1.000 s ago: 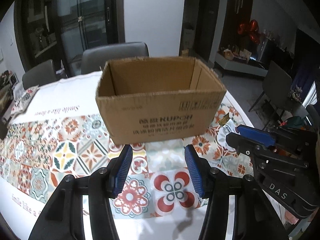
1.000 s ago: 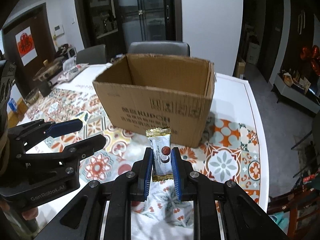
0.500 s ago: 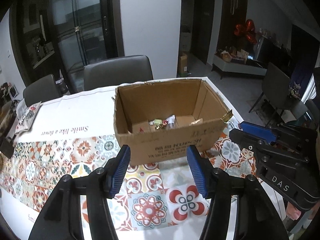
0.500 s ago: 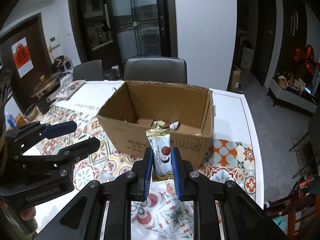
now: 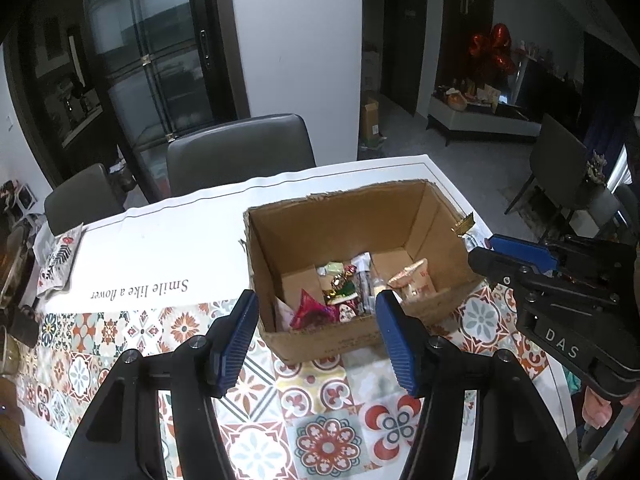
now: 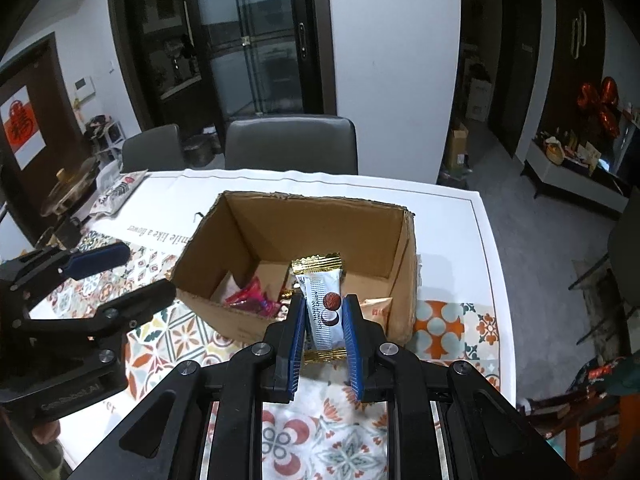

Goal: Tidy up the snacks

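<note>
An open cardboard box (image 5: 432,216) (image 6: 240,236) stands on the table and holds several wrapped snacks (image 5: 344,292) (image 6: 252,296). My right gripper (image 6: 323,312) is shut on a white snack packet with gold ends (image 6: 322,304) and holds it above the box's near rim; the packet's gold end (image 5: 464,225) shows in the left wrist view by the box's right side. My left gripper (image 5: 316,332) is open and empty, above the table in front of the box. It also shows in the right wrist view (image 6: 116,276) at the left.
The table carries a patterned tile cloth (image 5: 132,332) (image 6: 456,324). A snack bag (image 5: 56,260) (image 6: 116,192) and a pot (image 6: 68,192) sit at the far left. Grey chairs (image 5: 236,152) (image 6: 292,140) stand behind the table.
Both grippers have risen and tipped downward, so the box's inside and its snacks now show. The right gripper has carried the packet up over the box's near rim.
</note>
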`<state>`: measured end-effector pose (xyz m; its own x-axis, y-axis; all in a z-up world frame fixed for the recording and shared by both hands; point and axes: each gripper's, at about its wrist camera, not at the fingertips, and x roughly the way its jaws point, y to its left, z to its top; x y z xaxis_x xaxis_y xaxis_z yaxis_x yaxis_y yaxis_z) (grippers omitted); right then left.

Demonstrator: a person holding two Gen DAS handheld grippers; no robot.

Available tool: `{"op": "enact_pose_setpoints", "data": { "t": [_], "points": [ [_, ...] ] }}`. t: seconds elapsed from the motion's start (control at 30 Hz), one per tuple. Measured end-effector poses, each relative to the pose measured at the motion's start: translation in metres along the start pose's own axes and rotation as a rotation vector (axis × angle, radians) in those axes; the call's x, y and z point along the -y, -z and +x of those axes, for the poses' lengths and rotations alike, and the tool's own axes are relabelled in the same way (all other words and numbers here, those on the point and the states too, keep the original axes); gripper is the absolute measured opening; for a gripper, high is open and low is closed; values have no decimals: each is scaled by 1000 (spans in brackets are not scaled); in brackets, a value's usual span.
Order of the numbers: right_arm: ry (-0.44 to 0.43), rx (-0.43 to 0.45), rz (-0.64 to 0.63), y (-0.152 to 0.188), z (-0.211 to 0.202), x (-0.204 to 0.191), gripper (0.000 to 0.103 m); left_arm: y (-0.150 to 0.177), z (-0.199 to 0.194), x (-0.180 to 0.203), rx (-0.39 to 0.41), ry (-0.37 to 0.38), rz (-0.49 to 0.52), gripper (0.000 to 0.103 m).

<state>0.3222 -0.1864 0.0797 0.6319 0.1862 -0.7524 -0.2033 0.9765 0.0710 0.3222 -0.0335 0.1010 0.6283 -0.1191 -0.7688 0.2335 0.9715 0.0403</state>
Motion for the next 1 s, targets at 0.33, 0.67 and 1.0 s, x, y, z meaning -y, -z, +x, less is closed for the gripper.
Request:
{"op": "enact_pose_setpoints", "data": {
  "t": [0.33,0.67,1.0],
  "points": [
    [25,-35,16,-20,26,3,21,-10,24,-13,-41,1,-38,60],
    [43,-41,23,-10,28,5,39,1,21,-11,-15,-25,-23,61],
    [102,82,-9,24,-23,-8,63,36,-25,-2,93,-46,-40,68]
  ]
}}
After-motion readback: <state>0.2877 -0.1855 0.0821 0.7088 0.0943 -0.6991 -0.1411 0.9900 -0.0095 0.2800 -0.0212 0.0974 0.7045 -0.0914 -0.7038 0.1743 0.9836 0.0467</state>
